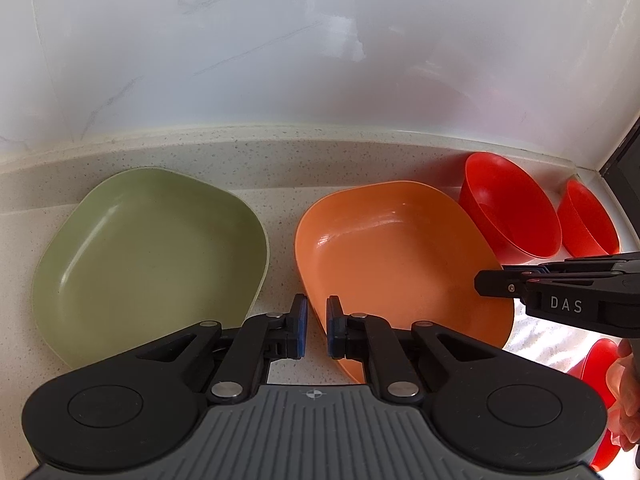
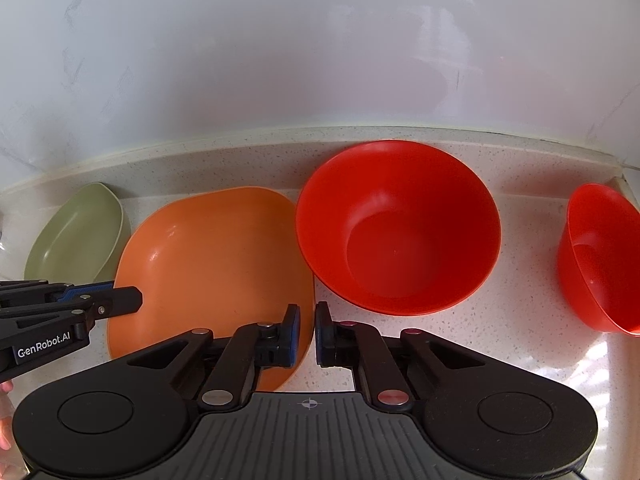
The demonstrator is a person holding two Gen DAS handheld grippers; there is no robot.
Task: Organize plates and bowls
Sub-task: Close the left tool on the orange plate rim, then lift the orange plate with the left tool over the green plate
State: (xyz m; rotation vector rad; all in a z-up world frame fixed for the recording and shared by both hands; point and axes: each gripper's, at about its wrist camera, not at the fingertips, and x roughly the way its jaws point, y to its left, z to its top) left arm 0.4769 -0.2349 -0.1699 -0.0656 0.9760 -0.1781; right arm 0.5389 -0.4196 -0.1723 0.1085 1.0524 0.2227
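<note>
Left wrist view shows our left gripper low in the centre of the frame, its jaws drawn nearly together. The orange plate's left rim runs just under the right pad; whether the pads pinch that rim or only hang above it we cannot tell. A green plate lies to the left, apart from the orange one by a strip of bare counter. Two red bowls sit at the right against the back edge: the big bowl beside the orange plate, the small bowl further right.

From the right wrist view our right gripper is likewise narrowed to a slit, over the orange plate's right rim at lower centre, nothing plainly between the pads. The big bowl fills the middle, touching or almost touching the plate.

We judge these dishes light, stiff and glossy, probably plastic or melamine, so not very fragile but slippery under the blue pads. The plates have shallow upturned rims: we would pinch the rim edge with one pad inside and one under the lip. The bowls have thin flaring walls, so we would grip across the wall at the near rim and keep each level while nesting it.
</note>
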